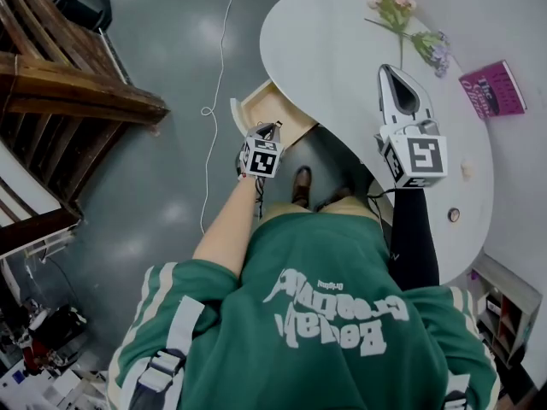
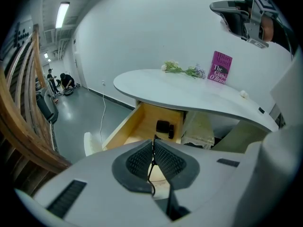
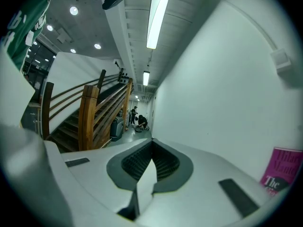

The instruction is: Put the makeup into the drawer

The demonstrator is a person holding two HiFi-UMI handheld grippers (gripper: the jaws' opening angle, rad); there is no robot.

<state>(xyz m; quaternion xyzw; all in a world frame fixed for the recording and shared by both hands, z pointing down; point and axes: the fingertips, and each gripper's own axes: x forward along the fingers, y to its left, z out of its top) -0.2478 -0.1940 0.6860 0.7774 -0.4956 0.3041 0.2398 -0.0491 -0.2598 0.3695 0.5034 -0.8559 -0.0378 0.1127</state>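
Note:
The wooden drawer [image 1: 275, 108] stands pulled out from under the white oval table [image 1: 342, 49]. In the left gripper view, a black makeup compact [image 2: 164, 126] and a smaller dark piece [image 2: 171, 131] lie at the back of the drawer [image 2: 124, 125]. My left gripper [image 1: 272, 131] hangs just short of the drawer and tilts down toward it. It [image 2: 153, 141] is shut with nothing between its pads. My right gripper [image 1: 393, 72] hovers over the table, shut and empty. In its own view, the right gripper [image 3: 151, 143] faces a white wall.
A flower sprig [image 1: 402, 15] and a pink book [image 1: 493, 89] lie at the table's far side. Two small items [image 1: 466, 170] [image 1: 454, 215] sit near its right edge. A wooden staircase [image 1: 60, 84] rises at the left. A white cord [image 1: 218, 75] trails across the grey floor.

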